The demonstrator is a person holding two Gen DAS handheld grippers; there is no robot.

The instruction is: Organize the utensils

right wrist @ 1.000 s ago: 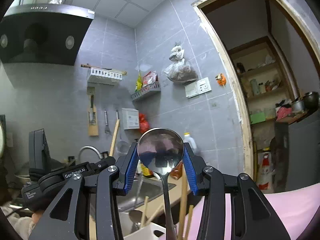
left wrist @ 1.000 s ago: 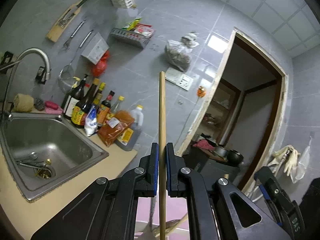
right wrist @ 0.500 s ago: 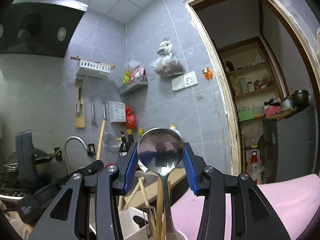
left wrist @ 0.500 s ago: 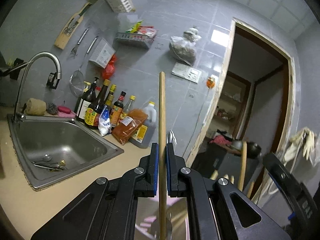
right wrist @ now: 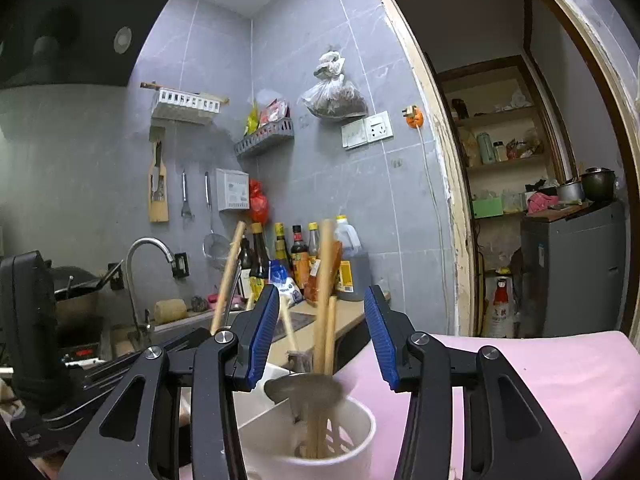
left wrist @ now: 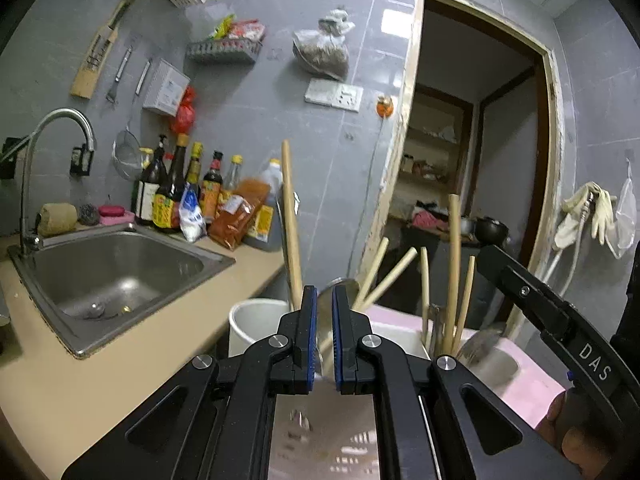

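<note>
Room: grey-tiled kitchen, steel sink [left wrist: 120,272] set in a beige worktop, sauce bottles [left wrist: 188,196] against the wall, open doorway to a pantry.
Surface: pink-covered table [right wrist: 540,384] carries the white holders.
Spoon: metal spoon [right wrist: 304,390] stands in the round white cup [right wrist: 356,436], bowl up, leaning on the rim beside wooden chopsticks [right wrist: 324,280].
Left-view stick: one long wooden stick [left wrist: 290,220] rises from a second white cup [left wrist: 256,314], just left of the left fingertips and not between them.
Right tongs: right tongs [right wrist: 322,300] are spread apart above the cup, nothing between the blue pads, spoon clear below them.
Left tongs: left tongs [left wrist: 324,300] are drawn almost together, only a narrow slit, gripping nothing visible.
Handling, spoon: judged light, rigid and slick; the polished bowl would slide, so the narrow handle is the better hold.
Handling, sticks: judged light, stiff, with a grippy wood surface; pinch mid-shaft, since a hold near the tip would let it swing.
Risk: the cups look light and top-heavy and may tip if a stick is levered sideways.
Writing: "DAS" in white on the right tongs' body in the left view; bottle labels too small to read.
</note>
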